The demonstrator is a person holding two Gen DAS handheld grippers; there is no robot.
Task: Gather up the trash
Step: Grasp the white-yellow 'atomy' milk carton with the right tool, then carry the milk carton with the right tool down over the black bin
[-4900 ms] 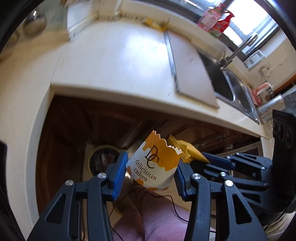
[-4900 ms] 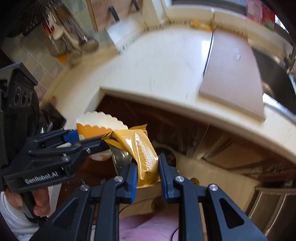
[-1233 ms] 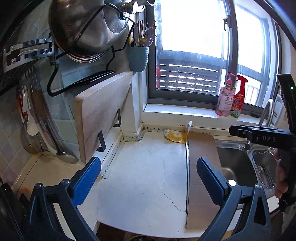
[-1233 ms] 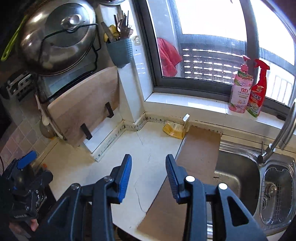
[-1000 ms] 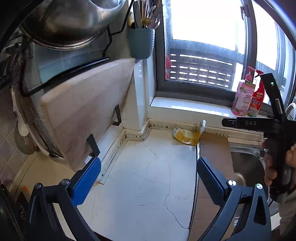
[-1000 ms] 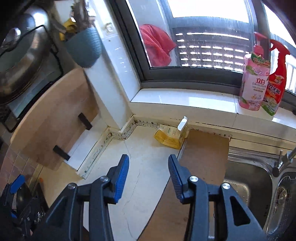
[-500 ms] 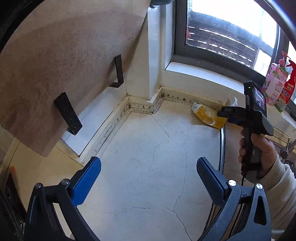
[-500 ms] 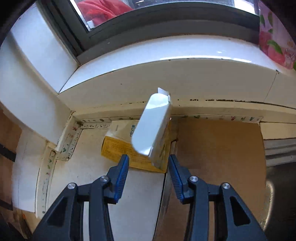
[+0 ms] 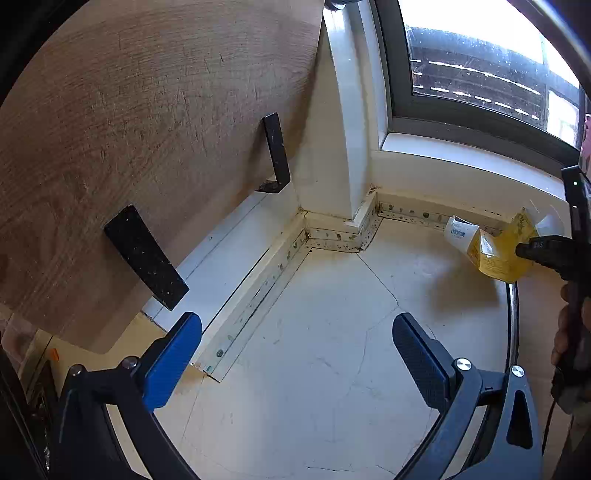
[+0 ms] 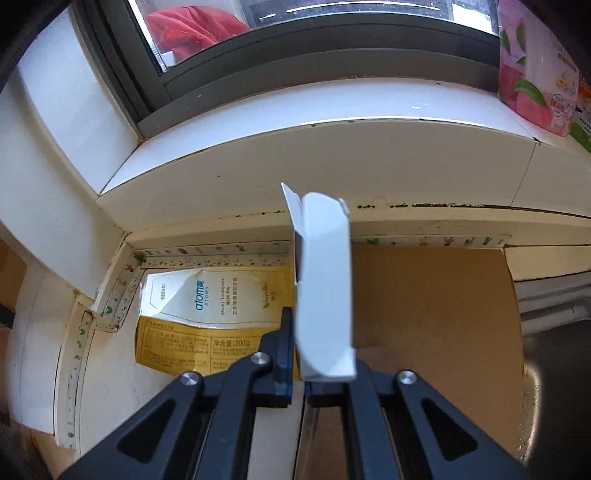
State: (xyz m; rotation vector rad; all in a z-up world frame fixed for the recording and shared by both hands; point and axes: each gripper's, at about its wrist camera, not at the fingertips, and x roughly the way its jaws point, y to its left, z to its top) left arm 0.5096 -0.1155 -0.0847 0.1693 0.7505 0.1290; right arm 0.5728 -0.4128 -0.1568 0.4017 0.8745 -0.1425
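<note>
Right gripper (image 10: 295,350) seen clamped on flattened carton (image 10: 210,314), white flap raised between its jaws, carton lying at counter (image 9: 332,332) corner, left gripper (image 9: 295,354) held wide apart, nothing between.

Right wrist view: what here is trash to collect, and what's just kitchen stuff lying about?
Job:
- toothpaste box, flattened, yellow and white, in the counter corner
- its white end flap, between the closed jaws of the right gripper

Lying about:
- brown board
- pink bottle on the sill
- red cloth behind the window
</note>
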